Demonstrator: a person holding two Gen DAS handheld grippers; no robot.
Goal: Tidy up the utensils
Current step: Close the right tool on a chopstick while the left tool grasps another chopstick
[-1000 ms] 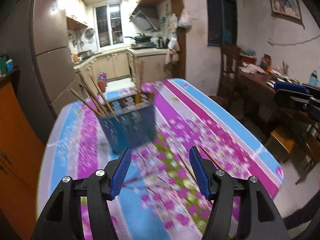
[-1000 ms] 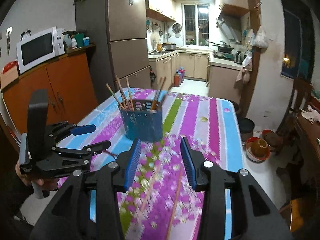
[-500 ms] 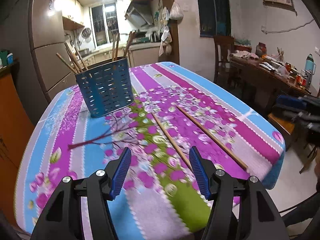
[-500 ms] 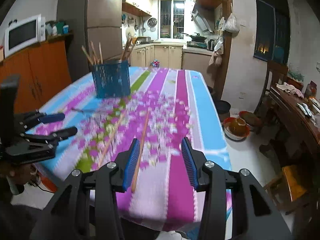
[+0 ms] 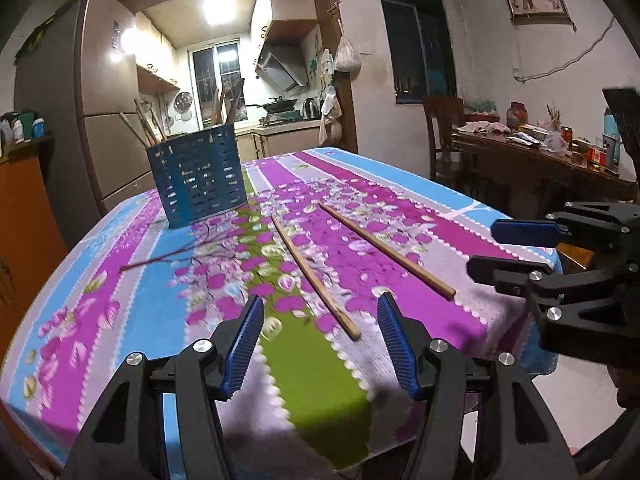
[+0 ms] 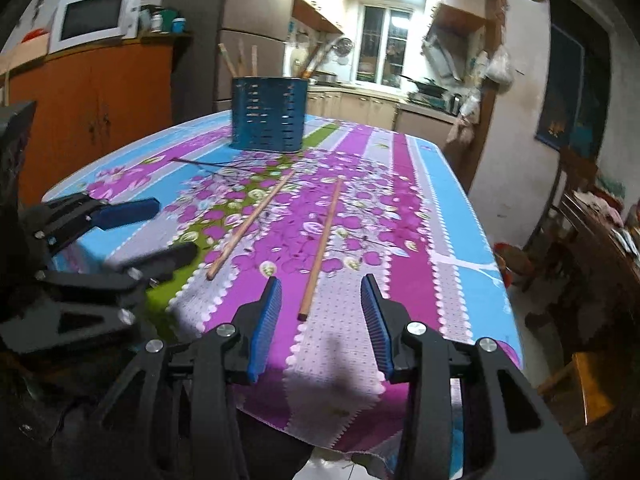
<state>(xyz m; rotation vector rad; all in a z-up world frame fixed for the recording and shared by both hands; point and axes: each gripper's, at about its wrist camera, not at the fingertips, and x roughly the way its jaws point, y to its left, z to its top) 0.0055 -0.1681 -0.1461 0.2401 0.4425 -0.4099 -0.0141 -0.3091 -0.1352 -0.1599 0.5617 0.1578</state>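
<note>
Looking along the left gripper (image 5: 320, 336): jaws stand wide, nothing between the pads. One chopstick (image 5: 314, 276) lies flat on the floral tablecloth (image 5: 120, 264), its near butt end just ahead of the gap and closer to the right-hand pad. Its long axis runs away from the tongs, slanting up and left toward the blue perforated utensil holder (image 5: 198, 176) well beyond, which already has sticks standing in it. A second chopstick (image 5: 386, 252) lies further right, roughly parallel, outside the jaw gap. The right gripper (image 5: 532, 252) shows at the frame's right edge, beside that second stick's near end.

Right wrist view: right gripper (image 6: 320, 316) jaws set moderately apart and empty; they have just been closing slightly. The second chopstick (image 6: 322, 240) has its butt end directly ahead, just in front of the gap and left of centre, axis running nearly straight away toward the holder (image 6: 270, 114). The first chopstick (image 6: 252, 224) lies left of these tongs, nearer the left gripper (image 6: 132, 232).

Judgement: each gripper faces its own stick end-on; a grasp probably needs the jaws to straddle the shaft across its axis.
</note>
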